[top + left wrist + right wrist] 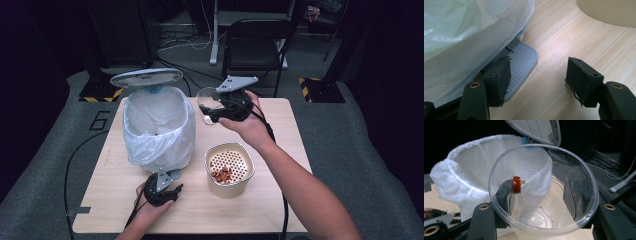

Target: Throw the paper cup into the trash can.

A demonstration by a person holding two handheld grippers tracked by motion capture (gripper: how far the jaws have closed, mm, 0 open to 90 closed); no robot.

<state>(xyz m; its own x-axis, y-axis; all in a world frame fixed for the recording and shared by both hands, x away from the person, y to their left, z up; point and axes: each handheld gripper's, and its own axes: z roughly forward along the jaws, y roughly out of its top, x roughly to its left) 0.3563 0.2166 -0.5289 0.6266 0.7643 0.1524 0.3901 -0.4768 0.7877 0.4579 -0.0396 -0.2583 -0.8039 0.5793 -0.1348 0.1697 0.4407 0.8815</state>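
Observation:
A pedal bin [157, 125] lined with a white bag [469, 170] stands at the table's left, its lid [146, 77] raised. My right gripper [220, 112] is shut on a clear plastic cup [206, 102], held tilted just right of the bin's rim. A red piece [516, 184] clings to the inner wall of the cup [574, 182]. My left gripper [165, 192] sits low at the bin's front, open, with one jaw over the grey ribbed pedal [522, 60].
A cream pot [229, 170] with a perforated insert holding red-brown bits stands right of the bin, near the front. Bare wooden table [280, 210] lies to its right. A chair [255, 42] stands beyond the far edge.

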